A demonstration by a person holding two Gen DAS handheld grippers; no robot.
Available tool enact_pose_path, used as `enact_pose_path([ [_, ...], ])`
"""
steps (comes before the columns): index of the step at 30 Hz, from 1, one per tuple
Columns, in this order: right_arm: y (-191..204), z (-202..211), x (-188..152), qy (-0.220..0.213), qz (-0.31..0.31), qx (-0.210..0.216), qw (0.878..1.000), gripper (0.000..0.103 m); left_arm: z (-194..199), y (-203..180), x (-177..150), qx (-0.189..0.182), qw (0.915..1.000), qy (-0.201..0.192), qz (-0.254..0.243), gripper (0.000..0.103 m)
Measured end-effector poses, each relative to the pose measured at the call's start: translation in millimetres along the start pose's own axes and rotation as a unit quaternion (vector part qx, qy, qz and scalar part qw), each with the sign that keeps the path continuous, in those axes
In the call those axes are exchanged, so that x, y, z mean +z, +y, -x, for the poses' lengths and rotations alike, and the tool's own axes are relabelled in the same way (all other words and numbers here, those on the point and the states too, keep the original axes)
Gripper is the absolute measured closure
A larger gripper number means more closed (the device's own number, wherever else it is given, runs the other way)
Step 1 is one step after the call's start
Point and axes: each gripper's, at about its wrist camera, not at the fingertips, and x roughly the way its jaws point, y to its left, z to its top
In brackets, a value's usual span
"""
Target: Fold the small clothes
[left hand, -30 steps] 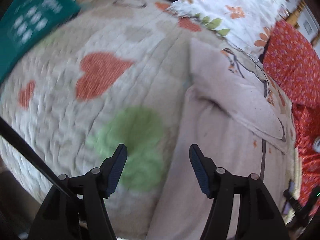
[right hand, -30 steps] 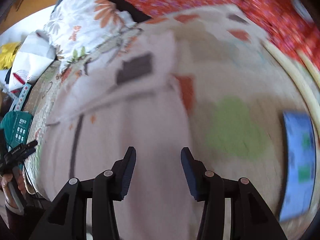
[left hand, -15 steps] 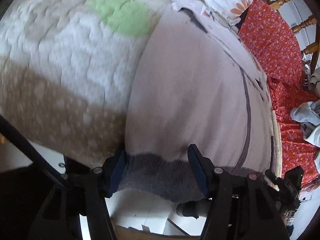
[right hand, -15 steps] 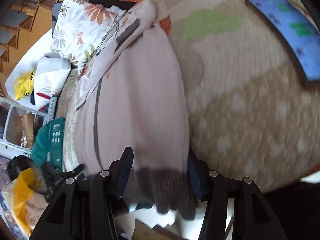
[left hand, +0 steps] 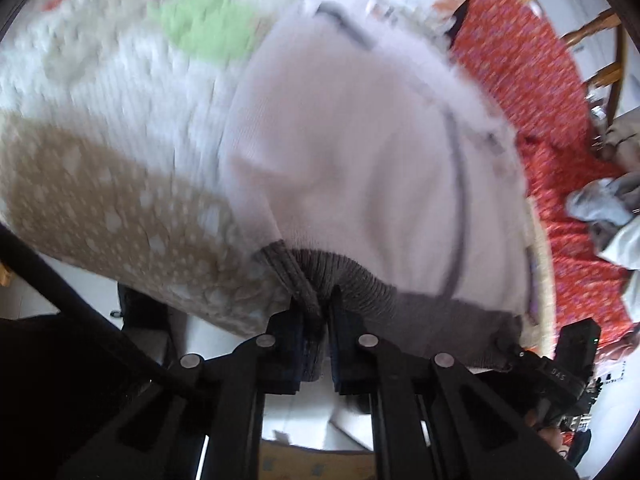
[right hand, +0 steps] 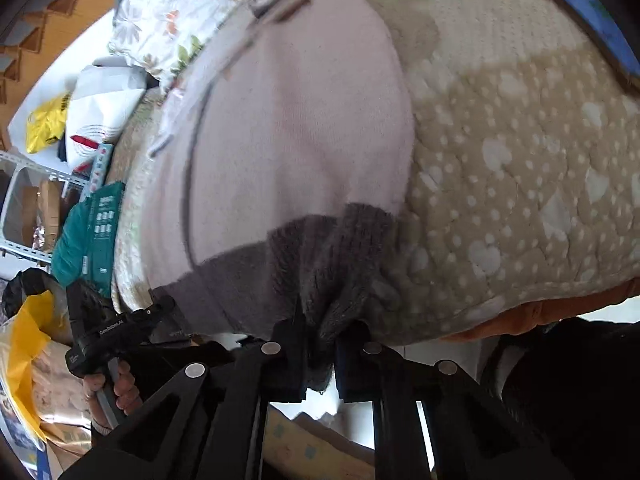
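Observation:
A pale pink knitted sweater (left hand: 360, 152) with a dark grey ribbed hem (left hand: 432, 308) lies flat on a quilted bedspread (left hand: 100, 92), hem at the near bed edge. My left gripper (left hand: 316, 312) is shut on the hem near its left corner, bunching the rib. In the right wrist view the same sweater (right hand: 296, 120) shows, and my right gripper (right hand: 320, 336) is shut on the hem (right hand: 328, 256) near its right corner. Each gripper shows at the edge of the other view.
The bedspread (right hand: 520, 160) has beige, white, green and red patches. A red patterned cloth (left hand: 552, 92) and a floral pillow (right hand: 168, 20) lie behind the sweater. A teal packet (right hand: 92, 232), a blue pad (right hand: 592, 28) and bags (right hand: 24, 344) sit around the bed.
Both grippers came down to the near bed edge, went from open to shut on the grey hem, and the hem now bunches up between the fingers.

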Motion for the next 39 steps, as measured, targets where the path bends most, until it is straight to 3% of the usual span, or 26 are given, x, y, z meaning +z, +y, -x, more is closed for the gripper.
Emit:
enact_pose_path([
  [5, 42, 31, 40, -0.044, 0.039, 0.048, 0.997, 0.093, 36, -28, 52, -0.018, 0.9976, -0.066, -0.009, 0.094],
  [10, 93, 43, 127, -0.112, 0.085, 0.062, 0.988, 0.094, 36, -68, 135, -0.009, 0.9913, -0.130, -0.013, 0.094],
  [14, 113, 27, 202, -0.141, 0.068, 0.064, 0.986, 0.094, 2, -78, 207, 0.007, 0.9894, -0.145, -0.004, 0.094],
  [19, 104, -27, 284, -0.137, 0.060, 0.004, 0.989, 0.094, -71, -68, 272, 0.036, 0.9915, -0.122, 0.027, 0.093],
  [21, 89, -48, 309, -0.133, 0.055, -0.017, 0.989, 0.092, -84, -57, 289, 0.035, 0.9900, -0.126, 0.054, 0.093],
  [23, 69, -57, 326, -0.142, 0.040, -0.018, 0.989, 0.091, -83, -55, 300, 0.027, 0.9864, -0.147, 0.069, 0.091],
  [24, 57, -61, 336, -0.147, 0.022, -0.016, 0.989, 0.084, -77, -56, 305, 0.020, 0.9838, -0.164, 0.071, 0.081],
  [25, 51, -62, 341, -0.152, 0.011, -0.020, 0.988, 0.079, -71, -58, 309, 0.018, 0.9816, -0.178, 0.068, 0.064],
  [27, 46, -58, 350, -0.177, 0.008, -0.047, 0.983, 0.044, -60, -62, 311, 0.024, 0.9776, -0.198, 0.067, 0.046],
  [28, 46, -56, 351, -0.184, 0.015, -0.059, 0.981, 0.037, -55, -64, 310, 0.027, 0.9764, -0.202, 0.070, 0.044],
  [34, 44, -45, 344, -0.169, 0.041, -0.098, 0.980, 0.035, -50, -67, 300, 0.053, 0.9823, -0.174, 0.044, 0.043],
  [39, 42, -37, 317, -0.145, 0.058, -0.115, 0.981, 0.035, -50, -49, 276, 0.117, 0.9834, -0.138, 0.009, 0.042],
])
